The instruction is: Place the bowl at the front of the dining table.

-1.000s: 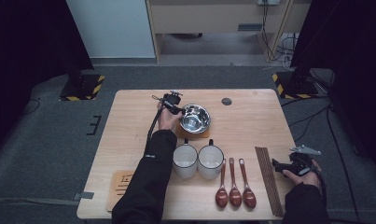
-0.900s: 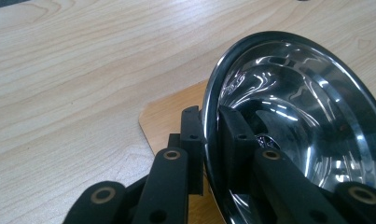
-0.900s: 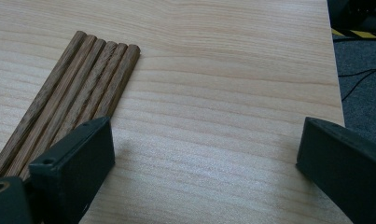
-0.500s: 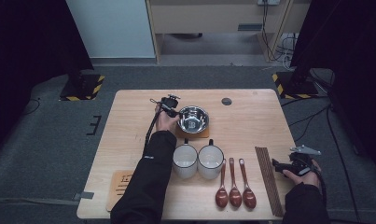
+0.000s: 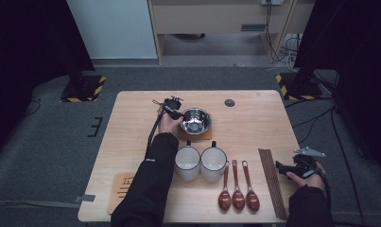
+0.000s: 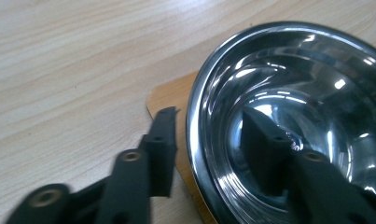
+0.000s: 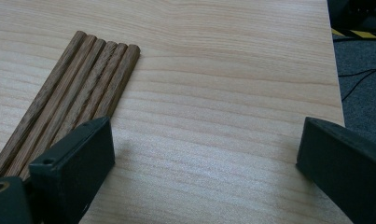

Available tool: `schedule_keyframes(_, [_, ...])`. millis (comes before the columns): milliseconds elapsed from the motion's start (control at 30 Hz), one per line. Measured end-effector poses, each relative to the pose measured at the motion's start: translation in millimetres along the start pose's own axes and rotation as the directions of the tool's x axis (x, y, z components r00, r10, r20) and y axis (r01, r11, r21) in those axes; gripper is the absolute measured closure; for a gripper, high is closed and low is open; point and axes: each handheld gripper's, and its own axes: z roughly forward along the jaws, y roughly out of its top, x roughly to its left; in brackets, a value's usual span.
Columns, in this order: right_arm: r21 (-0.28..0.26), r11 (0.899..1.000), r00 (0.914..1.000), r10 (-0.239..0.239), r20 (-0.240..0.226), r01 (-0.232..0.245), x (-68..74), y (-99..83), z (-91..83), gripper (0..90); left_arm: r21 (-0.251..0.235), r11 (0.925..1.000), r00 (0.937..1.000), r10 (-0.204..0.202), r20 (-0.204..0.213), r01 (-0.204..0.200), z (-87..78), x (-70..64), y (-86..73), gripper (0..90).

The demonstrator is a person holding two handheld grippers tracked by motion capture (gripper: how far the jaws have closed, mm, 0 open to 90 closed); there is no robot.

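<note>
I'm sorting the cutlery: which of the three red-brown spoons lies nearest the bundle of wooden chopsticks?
The rightmost spoon: it lies closest to the chopsticks, while the other two sit further left, toward the white mugs.

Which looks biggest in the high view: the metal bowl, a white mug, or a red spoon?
1. metal bowl and white mug: they look about alike across, and the mug sits nearer the camera, so no ranking between them.
2. red spoon: long but thin, clearly the smallest.

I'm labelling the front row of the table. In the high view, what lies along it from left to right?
Wooden coaster → two white mugs → three brown spoons → bundle of wooden sticks → right hand-held gripper.
</note>
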Motion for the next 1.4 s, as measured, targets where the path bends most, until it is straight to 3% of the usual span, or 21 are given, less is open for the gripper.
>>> schedule_keyframes(133, [0.0,1.0,1.0,0.0,0.0,0.0,0.0,0.0,0.0,4.1,-0.009,0.9998,0.9998,0.017,-0.011,-0.017,-6.2,0.9,0.6,41.1])
schedule_keyframes(300, [0.001,1.0,1.0,0.003,0.0,-0.003,0.2,0.0,0.0,4.1,-0.07,0.9966,0.999,0.044,-0.011,-0.044,-19.7,-3.9,6.9,36.8])
schedule_keyframes(433, [0.001,1.0,1.0,0.003,0.0,-0.003,0.3,0.0,0.0,4.1,-0.091,0.9937,0.9977,0.064,-0.023,-0.066,-29.1,-3.6,9.3,33.7])
schedule_keyframes(667, [0.001,1.0,1.0,0.003,0.0,-0.003,0.2,0.0,0.0,4.1,-0.127,0.9889,0.9966,0.074,-0.037,-0.078,-52.0,2.1,11.5,32.0])
schedule_keyframes(933, [0.0,1.0,1.0,0.003,0.001,-0.003,0.3,0.0,0.0,4.0,-0.173,0.9806,0.9957,0.088,-0.026,-0.092,-82.2,6.1,11.0,30.4])
schedule_keyframes(1400, [0.001,1.0,1.0,0.003,0.0,-0.003,0.3,0.0,0.0,4.1,-0.221,0.9655,0.9904,0.137,-0.017,-0.137,-138.3,3.7,-7.6,29.1])
